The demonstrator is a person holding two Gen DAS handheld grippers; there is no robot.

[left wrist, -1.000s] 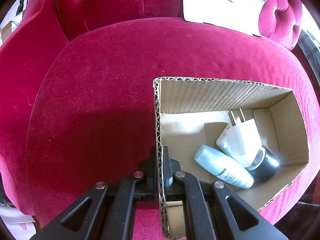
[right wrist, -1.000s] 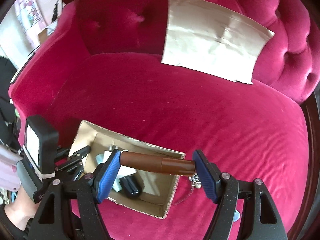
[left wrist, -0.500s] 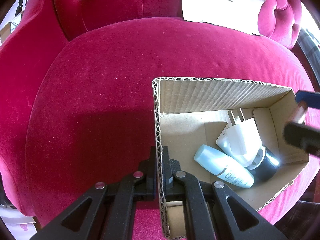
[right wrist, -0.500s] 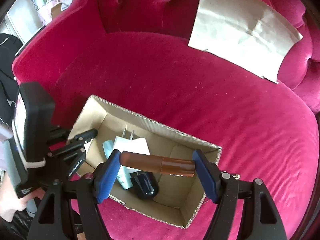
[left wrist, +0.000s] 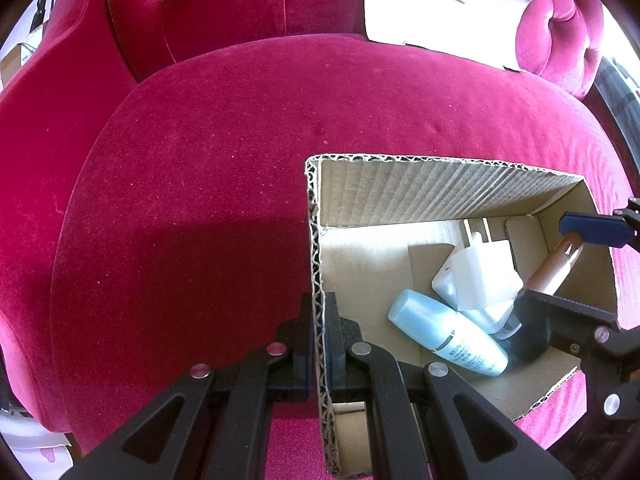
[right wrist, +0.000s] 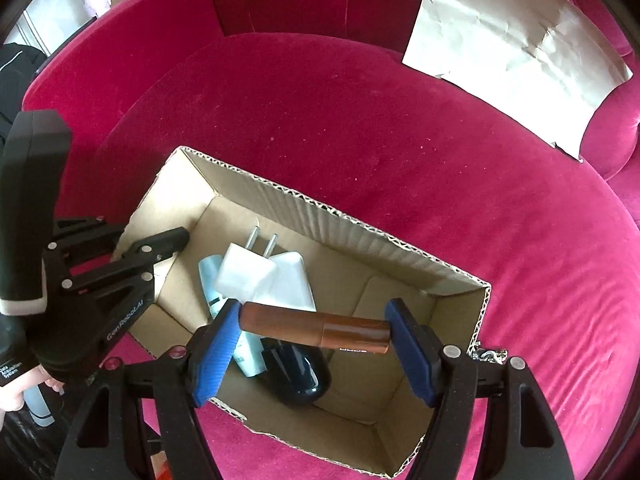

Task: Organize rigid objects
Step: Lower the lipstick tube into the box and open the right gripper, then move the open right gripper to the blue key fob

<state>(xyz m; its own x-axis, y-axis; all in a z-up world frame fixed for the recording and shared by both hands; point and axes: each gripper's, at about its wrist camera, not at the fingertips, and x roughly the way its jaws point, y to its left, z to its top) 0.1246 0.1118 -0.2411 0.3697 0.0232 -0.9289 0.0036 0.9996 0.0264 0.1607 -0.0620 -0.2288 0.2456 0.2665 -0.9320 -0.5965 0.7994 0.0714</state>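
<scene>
Both grippers occupied. Right gripper [right wrist: 312,330] clamps the brown tube [right wrist: 316,329] end to end between its blue pads, now lowered over the cardboard box [right wrist: 400,246] mouth; a second ago it hung higher, nearer the front rim. Left gripper [left wrist: 319,344] unmoved, pinched shut on the box's side wall. Inside: white plug [right wrist: 244,272], pale blue bottle [left wrist: 448,338], dark jar [right wrist: 304,380]. Box sits on the crimson velvet seat [right wrist: 360,120].

A cardboard box [right wrist: 452,280] sits on the sofa seat [right wrist: 360,120], with a paper sheet [right wrist: 516,48] leaning on the backrest at two o'clock from it. Inside the box, a plug adapter [right wrist: 256,272] lies on a bottle [right wrist: 246,354], a dark round container [right wrist: 300,376] at five o'clock of them. The left tool [left wrist: 319,344] clamps the box's wall at nine o'clock; the right tool [right wrist: 314,330] carries a tube [right wrist: 316,330] crosswise above the box.
</scene>
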